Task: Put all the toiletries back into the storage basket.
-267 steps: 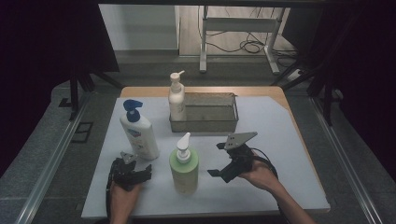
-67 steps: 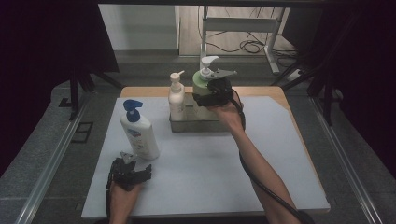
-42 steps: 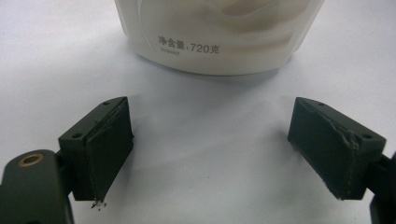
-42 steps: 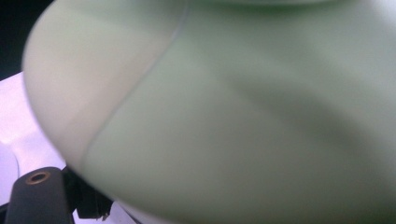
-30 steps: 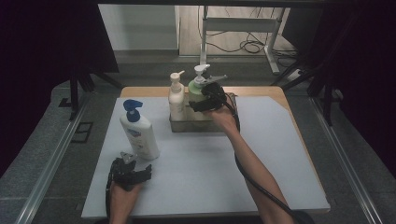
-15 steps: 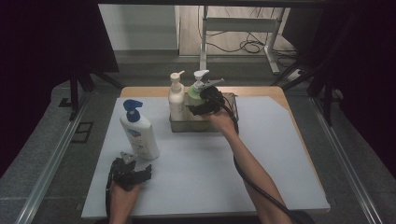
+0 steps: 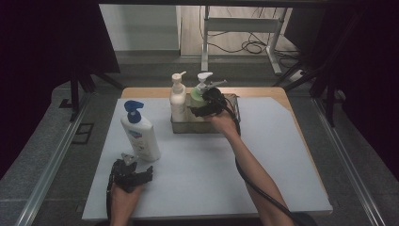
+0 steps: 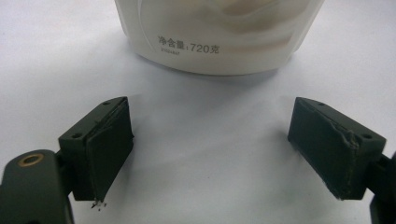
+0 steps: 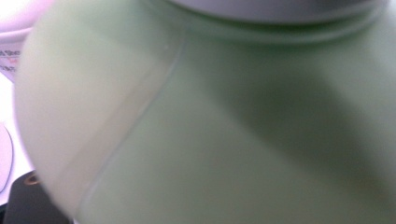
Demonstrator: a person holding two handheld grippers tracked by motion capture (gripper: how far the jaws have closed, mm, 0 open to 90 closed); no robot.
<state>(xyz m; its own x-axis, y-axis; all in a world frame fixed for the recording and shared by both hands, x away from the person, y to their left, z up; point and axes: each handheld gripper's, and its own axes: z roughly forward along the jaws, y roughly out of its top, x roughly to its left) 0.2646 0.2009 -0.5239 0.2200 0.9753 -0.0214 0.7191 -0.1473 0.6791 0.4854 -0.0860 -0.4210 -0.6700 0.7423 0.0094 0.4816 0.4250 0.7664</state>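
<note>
The green pump bottle (image 7: 196,100) stands upright in the metal basket (image 7: 234,109), at the far side of the table (image 7: 197,169), and its long axis is vertical. Inside the basket it is just beside the cream pump bottle (image 7: 178,98), which stands at the basket's left end. The right gripper (image 7: 205,106) is at the near-right side of the green bottle, at the height of its shoulder. In the right gripper view the green body is pressed very close between the jaws, so I judge that the jaws, standing wide, are grasping the green bottle. The bottle seems to be down in the basket, or almost down.

The coming move is probably to let go and to draw the right gripper away. For this the important relation is that the bottle lies straight ahead of the jaws, toward the cream bottle, so the gripper should leave toward the near edge of the basket.

The left gripper (image 7: 129,172) rests far from the basket, at the near-left part of the table. Its jaws are spread apart and empty. The white lotion bottle with the blue pump (image 7: 139,133) stands just ahead of them; the left hand (image 7: 123,197) is the nearer one to it.
</note>
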